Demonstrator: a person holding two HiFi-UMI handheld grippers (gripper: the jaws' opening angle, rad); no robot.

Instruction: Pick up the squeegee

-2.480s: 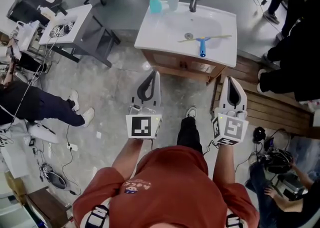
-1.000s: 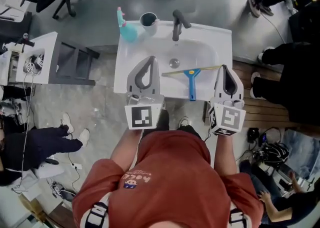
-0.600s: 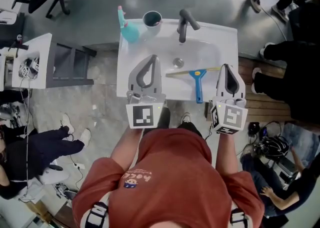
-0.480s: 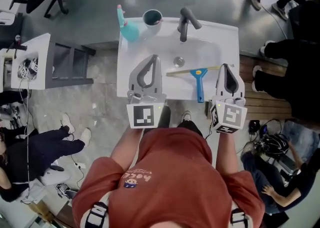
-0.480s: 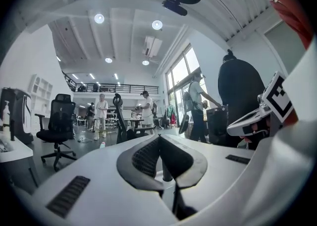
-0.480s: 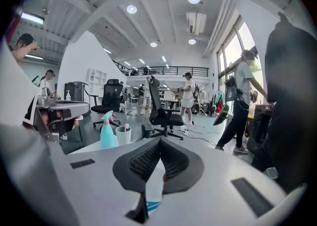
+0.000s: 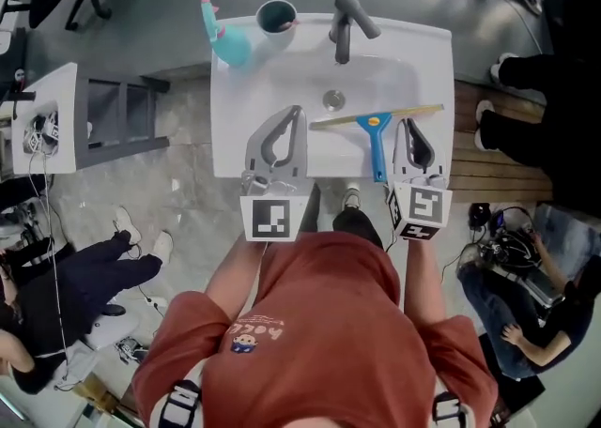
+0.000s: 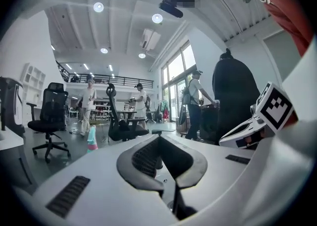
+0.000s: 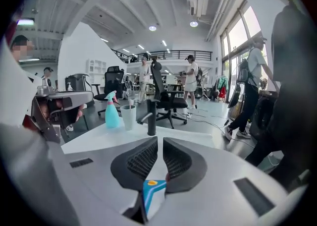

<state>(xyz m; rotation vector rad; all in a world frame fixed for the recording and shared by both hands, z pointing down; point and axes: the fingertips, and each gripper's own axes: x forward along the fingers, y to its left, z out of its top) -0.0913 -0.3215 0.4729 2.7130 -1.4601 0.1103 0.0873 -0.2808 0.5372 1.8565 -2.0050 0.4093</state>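
Two grippers hover over the near edge of a white washstand top [image 7: 235, 135], seen from above. The left gripper [image 7: 298, 114], at mid-edge, has its jaw tips together and nothing between them. The right gripper [image 7: 407, 124], by the near-right corner, has its jaws a narrow slit apart and grips nothing. In the right gripper view, the blue tip of the handle [image 9: 148, 195] shows low in that slit and appears to lie beneath the gripper, not between its pads.

The squeegee [image 7: 377, 135] is ungrasped. Its blade [image 7: 413, 113] lies across the right half of the basin, and its handle runs back to the near edge, just left of the right gripper. A faucet [image 7: 344, 30] stands at the middle of the far edge; a cup [image 7: 276, 15] and a spray bottle [image 7: 225, 41] stand toward the far-left corner, well apart from the work.

Hazards, as judged:
- The slit looks too narrow for the handle, so a descent without widening could press on it and skid the squeegee off the near edge.
- A grip at the extreme tip would leave the long blade free to droop or swing.
- The blade may catch the basin rim on lifting.
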